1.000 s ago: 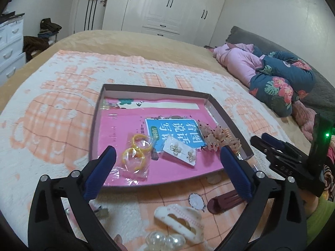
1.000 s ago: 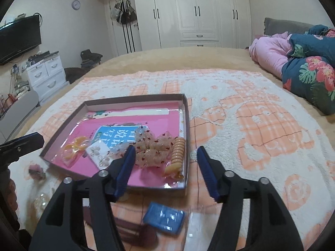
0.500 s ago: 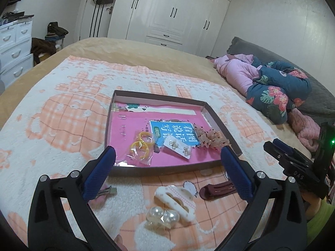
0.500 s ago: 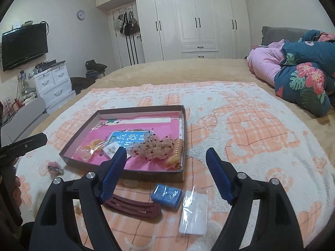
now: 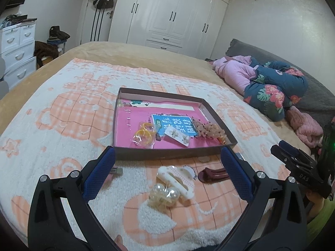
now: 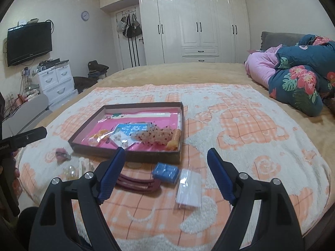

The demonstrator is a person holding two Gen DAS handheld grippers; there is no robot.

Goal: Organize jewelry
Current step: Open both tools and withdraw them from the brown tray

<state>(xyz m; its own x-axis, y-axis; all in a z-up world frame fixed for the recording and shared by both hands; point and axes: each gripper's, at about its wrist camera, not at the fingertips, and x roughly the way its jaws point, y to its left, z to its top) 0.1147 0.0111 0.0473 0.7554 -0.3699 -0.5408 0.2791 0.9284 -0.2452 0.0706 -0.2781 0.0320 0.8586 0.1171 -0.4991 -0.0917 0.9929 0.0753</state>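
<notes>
Down low, the left gripper [image 5: 167,172] and the right gripper [image 6: 166,172] are both held wide open, with nothing in them. Just past, a white clip [image 5: 177,178] and pearls [image 5: 164,194] are seen on the blanket [image 5: 62,125]. Farther, at twelve o'clock, the box [image 5: 167,153] is filled with jewelry.

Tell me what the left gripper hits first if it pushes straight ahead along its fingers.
Probably the white hair claw and the pearl clip beside it, lying on the blanket between the open left gripper fingers. Beyond them stands the tray wall. Depth is uncertain.
</notes>
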